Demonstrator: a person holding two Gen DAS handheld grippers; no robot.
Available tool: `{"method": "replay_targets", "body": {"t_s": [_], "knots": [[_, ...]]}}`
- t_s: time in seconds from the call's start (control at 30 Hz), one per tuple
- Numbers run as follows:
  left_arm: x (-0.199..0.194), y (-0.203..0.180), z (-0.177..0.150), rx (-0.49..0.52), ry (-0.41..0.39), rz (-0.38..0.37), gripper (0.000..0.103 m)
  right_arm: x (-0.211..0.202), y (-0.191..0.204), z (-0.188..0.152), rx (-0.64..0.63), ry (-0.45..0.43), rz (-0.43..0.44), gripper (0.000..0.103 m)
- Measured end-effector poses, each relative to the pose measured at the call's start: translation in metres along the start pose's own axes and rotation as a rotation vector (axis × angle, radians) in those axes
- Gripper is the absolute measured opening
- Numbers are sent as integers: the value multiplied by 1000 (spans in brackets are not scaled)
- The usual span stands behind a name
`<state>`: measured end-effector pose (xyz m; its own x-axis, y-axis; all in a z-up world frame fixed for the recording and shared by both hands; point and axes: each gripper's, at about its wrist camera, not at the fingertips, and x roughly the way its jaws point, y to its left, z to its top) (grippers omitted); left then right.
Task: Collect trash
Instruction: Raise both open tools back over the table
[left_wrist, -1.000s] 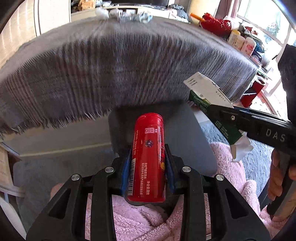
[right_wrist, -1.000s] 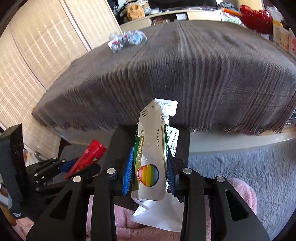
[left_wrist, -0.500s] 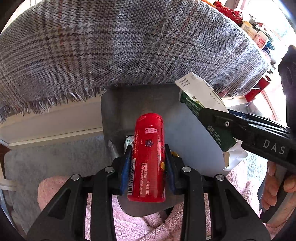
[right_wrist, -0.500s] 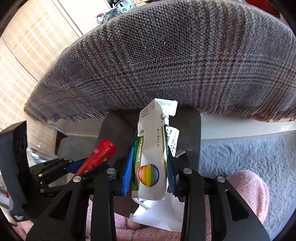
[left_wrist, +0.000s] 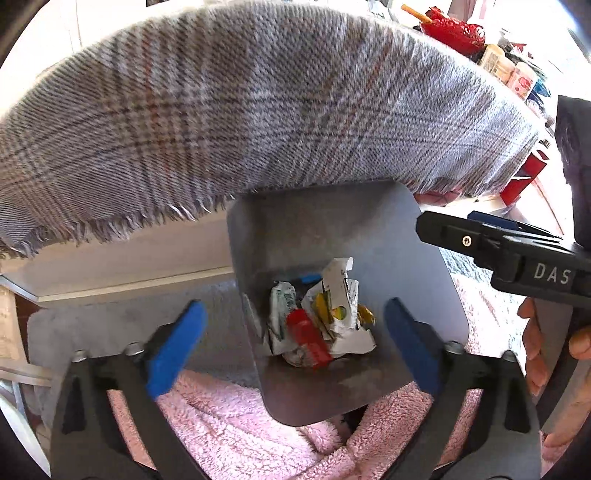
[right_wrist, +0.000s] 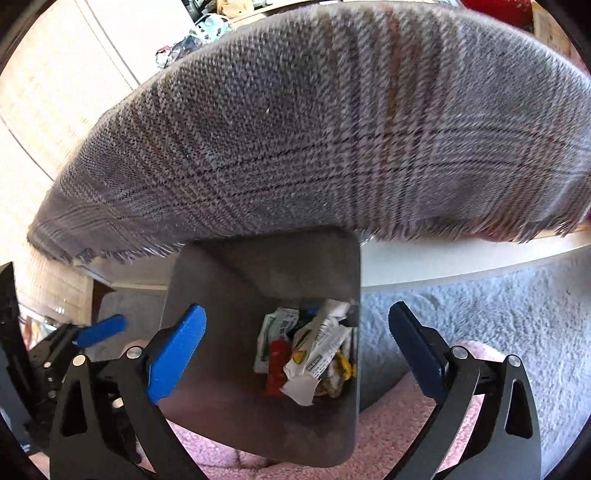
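A grey bin stands on the floor below the table's edge. At its bottom lie a red can, a white carton with a rainbow print and other wrappers. My left gripper hangs over the bin with its jaws opening wide and nothing between them. My right gripper is over the same bin, jaws opening, also empty. The right gripper shows at the right of the left wrist view, with a hand on it. The left gripper is partly seen at the lower left of the right wrist view.
A grey plaid cloth hangs over the white table just above the bin. Pink fleece lies under my grippers. Grey carpet covers the floor. Red items and bottles stand at the table's far right.
Both grippers have opened. The red can has dropped from the left one and the white carton from the right one into the bin.
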<state>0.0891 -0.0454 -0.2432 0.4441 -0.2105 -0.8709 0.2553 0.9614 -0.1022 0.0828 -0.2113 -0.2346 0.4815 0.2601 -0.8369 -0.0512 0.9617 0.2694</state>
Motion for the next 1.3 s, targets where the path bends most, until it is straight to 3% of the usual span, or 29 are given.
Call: {"method": "replay_targets", "body": {"t_s": [0.23, 0.7, 1.0, 1.3], "knots": [[-20, 4, -1, 14, -34, 50, 95, -25, -5, 0, 9, -46, 12, 100], [-74, 39, 2, -25, -147, 66, 95, -68, 7, 26, -9, -158, 28, 100], [-94, 54, 31, -33, -227, 104, 95, -88, 9, 70, -21, -257, 17, 100], [-100, 64, 90, -19, -263, 133, 95, -81, 35, 120, -91, -277, 55, 100]]}}
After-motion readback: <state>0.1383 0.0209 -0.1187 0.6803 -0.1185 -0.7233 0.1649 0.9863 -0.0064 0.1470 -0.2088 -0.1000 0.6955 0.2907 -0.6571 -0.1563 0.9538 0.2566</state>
